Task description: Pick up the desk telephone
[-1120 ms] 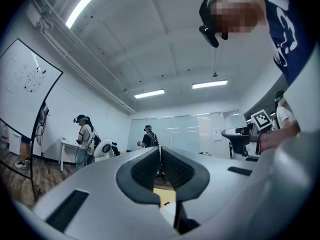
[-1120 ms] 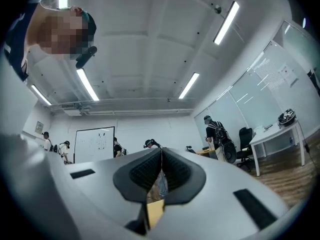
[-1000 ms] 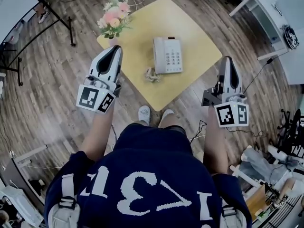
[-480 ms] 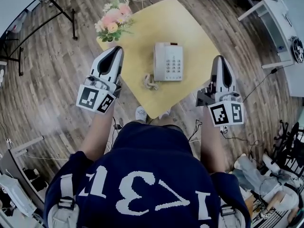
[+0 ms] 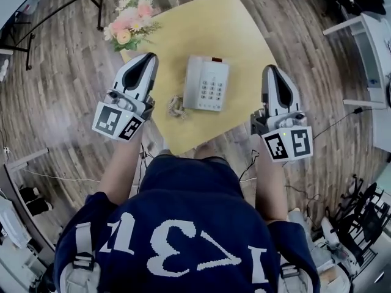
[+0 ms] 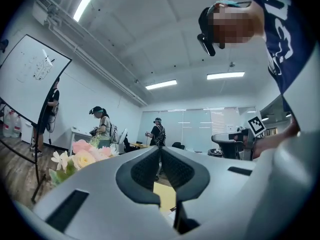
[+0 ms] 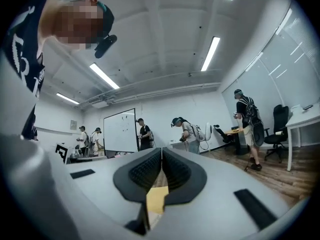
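**A:** Where's the phone?

**B:** The phone (image 5: pixel 206 91) lies flat on the yellow desk (image 5: pixel 211 23), keypad up, nearer the person's corner than the far one. Its coiled cord (image 5: pixel 176 107) is bunched just beside it, on the left.

**A:** And the two grippers?

**B:** One on each side, both pointing away from the person. The left hand-held gripper (image 5: pixel 148 60) is over the desk's left edge, near the phone but apart from it. The right hand-held gripper (image 5: pixel 271 72) is at the desk's right corner, with most of its body above the wooden floor (image 5: pixel 79 90). It is also clear of the phone.

**A:** Is either one holding anything?

**B:** No. In each gripper view the jaws are pressed together, pad against pad, with nothing between them (only a sliver of yellow desk shows below the pads).

**A:** Anything else on the desk?

**B:** Flowers (image 5: pixel 128 26), pink and cream, at the left corner. They are just beyond the left gripper's tip, and they show at the left of its own view too.

**A:** So the phone is untouched?

**B:** Yes, it rests on the desk between the two.
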The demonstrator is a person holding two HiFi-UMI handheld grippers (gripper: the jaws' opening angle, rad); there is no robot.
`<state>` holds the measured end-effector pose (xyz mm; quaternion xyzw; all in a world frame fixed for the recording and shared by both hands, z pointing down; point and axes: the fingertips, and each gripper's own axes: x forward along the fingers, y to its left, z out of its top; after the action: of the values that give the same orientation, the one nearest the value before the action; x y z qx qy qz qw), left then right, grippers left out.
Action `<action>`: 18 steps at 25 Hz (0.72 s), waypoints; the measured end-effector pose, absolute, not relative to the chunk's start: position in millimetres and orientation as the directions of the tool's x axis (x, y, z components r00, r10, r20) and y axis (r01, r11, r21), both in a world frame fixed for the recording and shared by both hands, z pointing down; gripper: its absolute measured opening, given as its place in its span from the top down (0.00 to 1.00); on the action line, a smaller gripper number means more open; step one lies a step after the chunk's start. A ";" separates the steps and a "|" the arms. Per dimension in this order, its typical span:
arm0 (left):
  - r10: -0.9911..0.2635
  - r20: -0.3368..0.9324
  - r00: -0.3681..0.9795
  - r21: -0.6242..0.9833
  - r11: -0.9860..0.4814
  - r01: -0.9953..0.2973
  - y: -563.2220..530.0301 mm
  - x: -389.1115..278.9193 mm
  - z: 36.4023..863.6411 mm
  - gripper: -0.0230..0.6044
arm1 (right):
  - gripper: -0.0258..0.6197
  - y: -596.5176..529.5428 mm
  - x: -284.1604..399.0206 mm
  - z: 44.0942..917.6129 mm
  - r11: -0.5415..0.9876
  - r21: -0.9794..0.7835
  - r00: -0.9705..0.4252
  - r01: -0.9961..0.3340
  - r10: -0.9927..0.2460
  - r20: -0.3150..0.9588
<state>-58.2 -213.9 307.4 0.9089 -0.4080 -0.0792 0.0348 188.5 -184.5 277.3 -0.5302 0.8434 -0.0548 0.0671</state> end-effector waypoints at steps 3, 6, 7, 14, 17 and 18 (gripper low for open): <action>-0.767 -0.094 0.635 0.139 -0.641 -0.755 -220.5 -46.4 318.8 0.92 | 0.91 -204.2 198.9 290.0 0.465 -0.209 -0.463 -0.860 -0.884 -0.060; -0.784 -0.063 0.617 0.143 -0.619 -0.772 -220.7 -36.3 331.5 0.92 | 0.91 -218.0 202.7 309.2 0.489 -0.209 -0.494 -0.847 -0.869 -0.031; -0.788 -0.051 0.614 0.143 -0.614 -0.776 -221.0 -33.3 336.4 0.92 | 0.91 -221.0 201.3 315.8 0.501 -0.183 -0.507 -0.846 -0.862 -0.011; -0.780 0.027 0.625 0.217 -0.606 -0.766 -232.0 -27.0 376.9 0.92 | 0.91 -231.9 180.1 364.9 0.520 -0.190 -0.544 -0.833 -0.833 0.104; -0.751 0.065 0.657 0.270 -0.621 -0.736 -232.3 -20.2 400.1 0.92 | 0.91 -234.4 178.8 387.2 0.470 -0.234 -0.509 -0.851 -0.848 0.144; -0.738 0.083 0.670 0.282 -0.627 -0.726 -231.5 -18.2 408.1 0.92 | 0.91 -235.4 177.9 394.6 0.450 -0.257 -0.496 -0.855 -0.854 0.154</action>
<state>-18.2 -231.5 408.1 0.9018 -0.4059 -0.0204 0.1470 177.9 -235.4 394.6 -0.5019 0.8515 -0.1518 -0.0012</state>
